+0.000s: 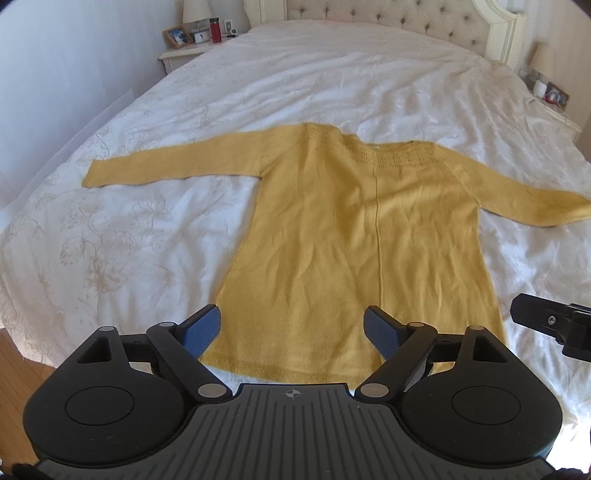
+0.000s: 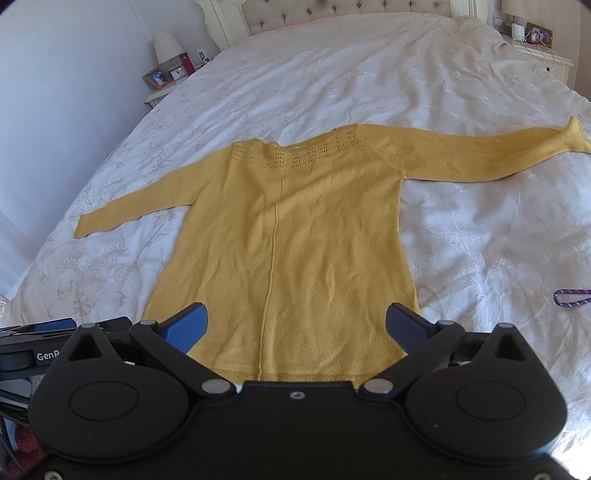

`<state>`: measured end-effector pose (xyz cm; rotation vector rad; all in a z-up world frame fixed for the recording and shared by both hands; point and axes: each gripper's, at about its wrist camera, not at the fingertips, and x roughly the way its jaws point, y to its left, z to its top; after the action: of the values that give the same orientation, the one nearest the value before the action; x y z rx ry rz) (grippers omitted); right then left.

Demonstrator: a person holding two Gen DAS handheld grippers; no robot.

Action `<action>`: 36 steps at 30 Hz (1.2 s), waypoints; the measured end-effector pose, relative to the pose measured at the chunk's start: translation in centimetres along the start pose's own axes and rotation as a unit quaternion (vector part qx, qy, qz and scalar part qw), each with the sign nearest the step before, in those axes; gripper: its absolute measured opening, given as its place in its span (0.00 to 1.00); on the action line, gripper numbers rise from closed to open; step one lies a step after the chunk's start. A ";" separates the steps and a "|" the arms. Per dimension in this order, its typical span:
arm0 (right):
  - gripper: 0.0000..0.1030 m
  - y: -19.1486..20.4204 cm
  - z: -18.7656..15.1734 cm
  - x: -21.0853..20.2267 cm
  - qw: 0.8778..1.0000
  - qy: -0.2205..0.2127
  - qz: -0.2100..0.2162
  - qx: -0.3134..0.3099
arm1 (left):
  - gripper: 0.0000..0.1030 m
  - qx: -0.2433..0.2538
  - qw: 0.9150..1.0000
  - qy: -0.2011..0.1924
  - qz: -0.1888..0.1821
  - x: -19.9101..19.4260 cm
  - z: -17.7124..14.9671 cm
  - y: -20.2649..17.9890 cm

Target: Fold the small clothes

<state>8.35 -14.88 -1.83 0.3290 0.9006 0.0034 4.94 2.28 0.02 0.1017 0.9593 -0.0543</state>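
A yellow knit sweater (image 1: 354,236) lies flat on the white bedspread (image 1: 147,221), neckline away from me, both sleeves spread out to the sides. It also shows in the right wrist view (image 2: 291,236). My left gripper (image 1: 293,328) is open and empty, hovering above the sweater's hem. My right gripper (image 2: 295,325) is open and empty, also above the hem. The right gripper shows at the right edge of the left wrist view (image 1: 554,325), and the left gripper at the left edge of the right wrist view (image 2: 44,339).
The tufted headboard (image 1: 388,18) is at the far end. A nightstand (image 1: 181,51) with a lamp, photo frame and red bottle stands at the far left, another nightstand (image 1: 554,99) at the far right. A purple cord (image 2: 572,297) lies on the bed to the right. Wooden floor (image 1: 18,369) shows lower left.
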 end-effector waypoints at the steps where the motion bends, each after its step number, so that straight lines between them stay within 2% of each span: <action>1: 0.99 0.0 0.4 0.4 1.000 -0.002 0.000 0.004 | 0.82 0.003 1.000 -0.006 0.002 0.1 0.4 0.0; 8: 0.99 0.6 4.4 3.6 0.999 -0.036 -0.017 -0.014 | 0.82 0.011 1.000 -0.022 0.001 3.0 4.2 0.3; 13: 0.98 1.9 7.9 6.6 0.995 -0.060 -0.045 -0.062 | 0.82 -0.001 0.999 -0.025 -0.023 6.0 6.6 1.1; 17: 0.75 2.7 10.8 9.9 0.995 -0.038 -0.043 -0.078 | 0.82 -0.015 0.998 -0.031 -0.056 8.2 8.3 2.0; 20: 0.64 2.7 12.3 12.0 0.996 -0.023 -0.044 -0.069 | 0.82 -0.005 0.998 -0.011 -0.064 10.0 9.5 2.3; 22: 0.64 2.5 12.9 12.7 0.997 -0.020 -0.054 -0.054 | 0.82 0.011 0.998 0.000 -0.065 11.1 10.2 2.4; 27: 0.63 0.5 13.5 13.4 0.996 -0.010 -0.079 -0.025 | 0.81 0.030 0.996 0.014 -0.079 13.2 11.5 2.5; 30: 0.62 -1.4 13.4 13.3 0.995 -0.003 -0.096 -0.005 | 0.73 0.031 0.996 0.023 -0.078 14.1 12.1 2.0; 36: 0.62 -8.2 14.2 11.1 0.990 -0.013 -0.137 0.044 | 0.72 0.030 0.997 0.028 -0.072 14.3 12.4 -0.2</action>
<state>25.12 -25.06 -4.52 0.2852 0.9167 -0.2943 23.20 0.73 -4.63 0.0897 1.0194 -0.2145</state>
